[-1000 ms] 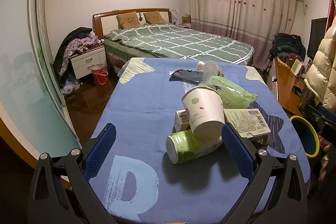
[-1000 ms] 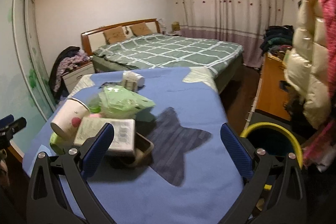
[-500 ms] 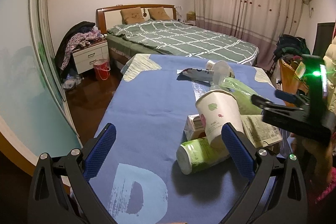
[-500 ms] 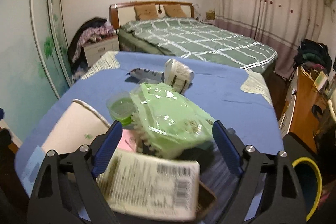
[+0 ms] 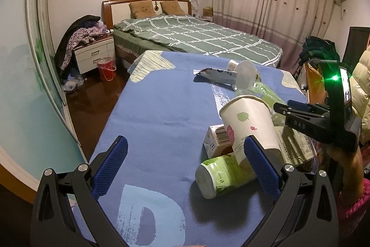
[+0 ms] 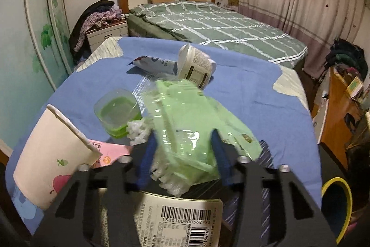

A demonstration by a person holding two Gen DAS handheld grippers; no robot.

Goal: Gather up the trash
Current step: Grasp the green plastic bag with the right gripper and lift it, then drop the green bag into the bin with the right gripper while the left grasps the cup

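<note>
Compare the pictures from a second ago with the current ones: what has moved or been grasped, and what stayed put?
The right gripper swung in from the table's right side over the trash pile and closed on the green plastic bag. The left gripper drifted slightly left, staying open and empty. The paper cup, green can and other trash kept their places.

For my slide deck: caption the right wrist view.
Right gripper closes on a green plastic bag amid table trash, beside a paper cup.
</note>
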